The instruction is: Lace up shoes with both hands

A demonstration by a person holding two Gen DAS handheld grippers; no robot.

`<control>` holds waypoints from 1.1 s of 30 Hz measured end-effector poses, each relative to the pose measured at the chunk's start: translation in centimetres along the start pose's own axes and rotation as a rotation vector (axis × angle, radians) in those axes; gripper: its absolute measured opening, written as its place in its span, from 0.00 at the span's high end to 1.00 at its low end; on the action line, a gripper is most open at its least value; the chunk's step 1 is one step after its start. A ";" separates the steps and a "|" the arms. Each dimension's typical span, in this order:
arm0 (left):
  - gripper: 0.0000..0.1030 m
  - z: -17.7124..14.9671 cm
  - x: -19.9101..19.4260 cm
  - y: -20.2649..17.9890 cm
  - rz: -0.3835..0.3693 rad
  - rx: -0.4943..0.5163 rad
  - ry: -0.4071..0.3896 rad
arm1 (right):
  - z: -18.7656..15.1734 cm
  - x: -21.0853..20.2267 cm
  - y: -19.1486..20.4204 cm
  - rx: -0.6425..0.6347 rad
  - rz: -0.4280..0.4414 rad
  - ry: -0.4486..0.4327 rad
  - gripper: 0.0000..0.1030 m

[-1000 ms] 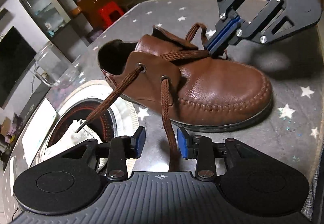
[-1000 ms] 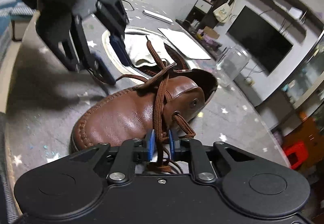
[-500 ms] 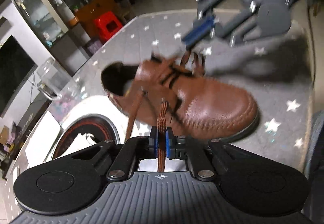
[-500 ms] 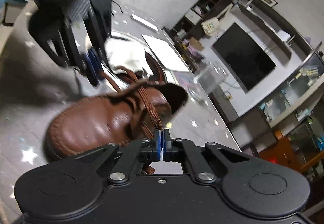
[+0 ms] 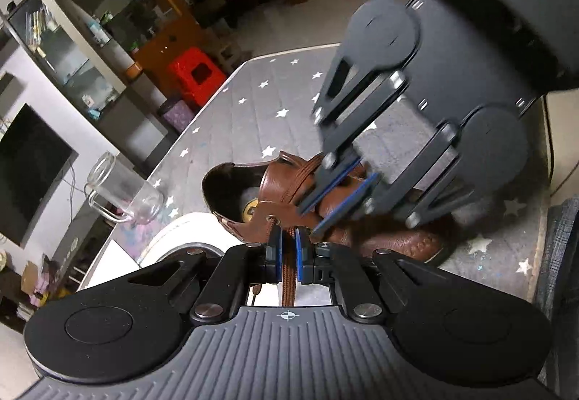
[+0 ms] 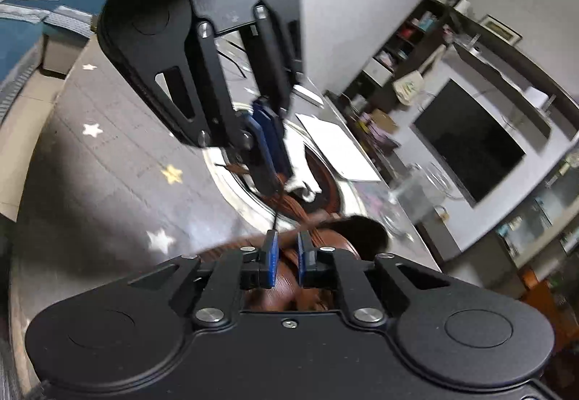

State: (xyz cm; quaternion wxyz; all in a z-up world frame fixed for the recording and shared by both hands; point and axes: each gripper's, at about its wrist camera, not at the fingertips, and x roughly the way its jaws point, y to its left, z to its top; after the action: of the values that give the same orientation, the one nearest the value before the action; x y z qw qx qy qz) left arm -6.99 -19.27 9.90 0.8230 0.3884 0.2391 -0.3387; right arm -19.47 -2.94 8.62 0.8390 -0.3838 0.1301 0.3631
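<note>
A brown leather shoe (image 5: 405, 244) lies on the star-patterned table cover (image 5: 260, 110), heel opening toward the left. My left gripper (image 5: 288, 248) is shut on a brown lace (image 5: 288, 277) that runs taut from a near-side eyelet. In the right wrist view it (image 6: 269, 161) hangs above the shoe (image 6: 333, 239) with that lace (image 6: 289, 204) trailing down. My right gripper (image 6: 287, 255) sits low over the shoe's tongue. Its jaws are opening, with a clear gap between the pads and lace strands lying below. From the left wrist it (image 5: 336, 199) hides the shoe's middle.
A glass mug (image 5: 123, 194) stands left of the heel. A round white cooktop (image 5: 173, 237) holding a white cloth (image 6: 300, 179) lies beside the shoe, with a sheet of paper (image 6: 336, 147) past it. A red stool (image 5: 195, 74) stands beyond the table's far edge.
My left gripper shut on the near lace and rose, drawing it taut. My right gripper shut fully, swung in over the shoe, and its pads have now parted again.
</note>
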 end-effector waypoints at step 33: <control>0.80 2.4 2.1 0.8 0.071 -0.144 -0.231 | 0.8 -6.3 -5.4 0.400 -0.148 -0.219 0.98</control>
State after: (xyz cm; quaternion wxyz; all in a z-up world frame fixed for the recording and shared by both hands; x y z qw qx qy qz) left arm -4.69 -21.61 10.32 0.8823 0.2951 0.1525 -0.3336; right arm -20.17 -7.98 15.23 0.9317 -0.1768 0.0792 0.3071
